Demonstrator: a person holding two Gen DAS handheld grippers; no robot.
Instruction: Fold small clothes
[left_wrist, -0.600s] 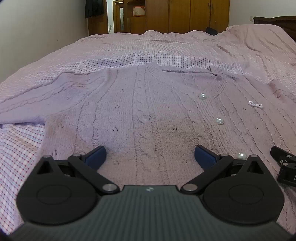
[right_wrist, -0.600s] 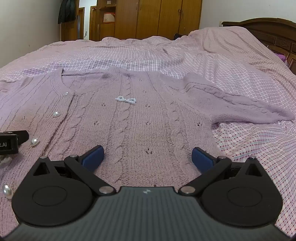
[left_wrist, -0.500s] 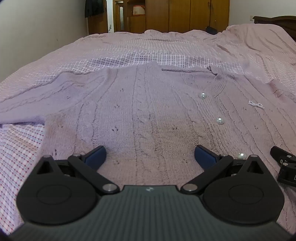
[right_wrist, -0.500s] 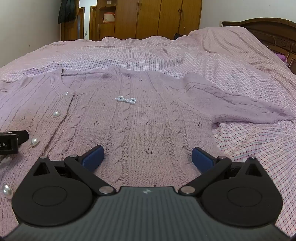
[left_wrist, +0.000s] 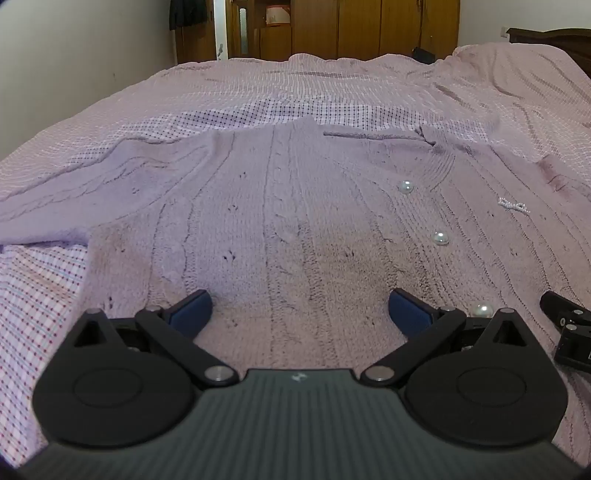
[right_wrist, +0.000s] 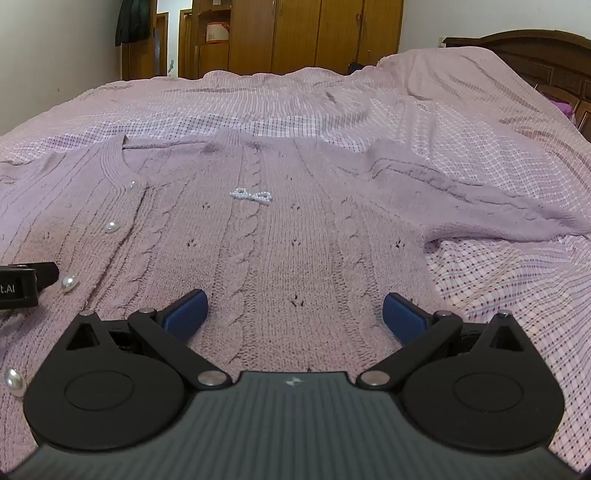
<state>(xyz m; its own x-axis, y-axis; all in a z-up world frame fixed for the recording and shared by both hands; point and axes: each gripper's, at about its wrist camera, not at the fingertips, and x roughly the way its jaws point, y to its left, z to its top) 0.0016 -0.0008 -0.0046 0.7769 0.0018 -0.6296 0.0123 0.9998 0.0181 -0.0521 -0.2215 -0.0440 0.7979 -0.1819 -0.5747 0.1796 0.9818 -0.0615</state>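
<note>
While both wrist views look down across the same lilac cable-knit cardigan spread flat on a bed covered by a pink checked bedspread, each shows a part the other lacks: the left wrist view takes in the sleeve that runs off to the left edge of the picture, and the right wrist view takes in the other sleeve, stretched out to the right over the bedspread, along with a carved dark wooden headboard at the far right. A small white beaded bow sits mid-chest in the right view and only at the right margin in the left view. Round pearl buttons run in a line down the front placket. The cardigan lies buttoned side up with its neckline at the far end and its hem nearest the cameras, so its long axis runs from the cameras away toward the wooden wardrobes. The left gripper tilts downward over the lower left front panel, its blue-padded fingers spread wide with nothing between them but the knit beneath. The right gripper tilts down likewise over the lower right panel, fingers equally wide apart and empty; each gripper's edge shows in the other's view.
</note>
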